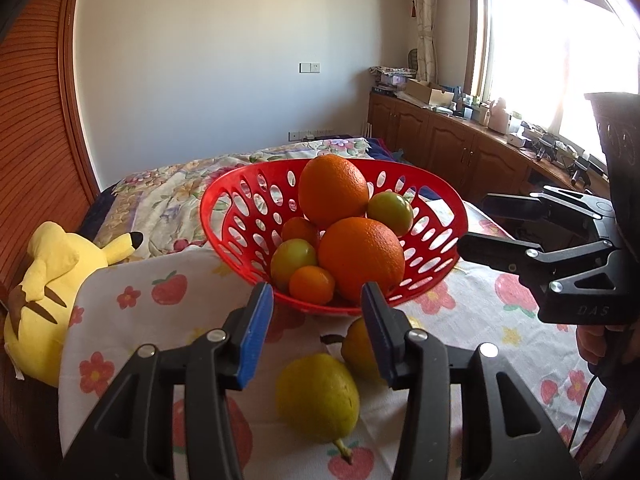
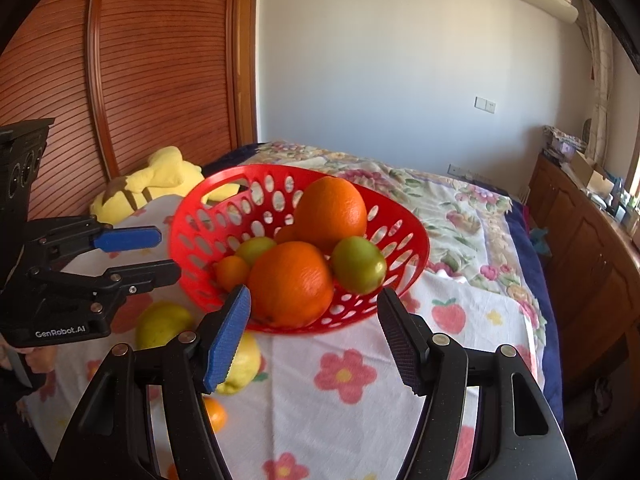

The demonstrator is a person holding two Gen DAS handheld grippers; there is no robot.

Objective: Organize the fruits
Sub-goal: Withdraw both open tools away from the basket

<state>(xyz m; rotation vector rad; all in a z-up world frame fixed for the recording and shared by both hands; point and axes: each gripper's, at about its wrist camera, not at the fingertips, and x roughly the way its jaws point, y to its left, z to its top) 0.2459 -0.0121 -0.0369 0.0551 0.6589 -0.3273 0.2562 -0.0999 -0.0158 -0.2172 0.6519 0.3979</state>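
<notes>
A red slotted basket [image 1: 248,172] [image 2: 224,176] stands on a flowered cloth. It holds two big oranges [image 1: 333,190] [image 1: 361,258], two green fruits [image 1: 390,208] [image 1: 293,258] and small tangerines [image 1: 312,285]. Two yellow pears [image 1: 318,398] [image 1: 360,348] lie on the cloth in front of it. My left gripper [image 1: 318,320] [image 2: 168,254] hovers above the pears, open and empty. My right gripper [image 2: 314,320] [image 1: 474,224] stands open and empty at the basket's near right side. A small orange [image 2: 214,414] lies on the cloth below the right gripper, near a pear [image 2: 244,364].
A yellow plush toy [image 1: 44,280] [image 2: 160,176] lies left of the basket against a wooden slatted door [image 2: 160,60]. Behind is a bed with a flowered quilt [image 1: 168,196]. Wooden cabinets [image 1: 460,148] with clutter run along the window on the right.
</notes>
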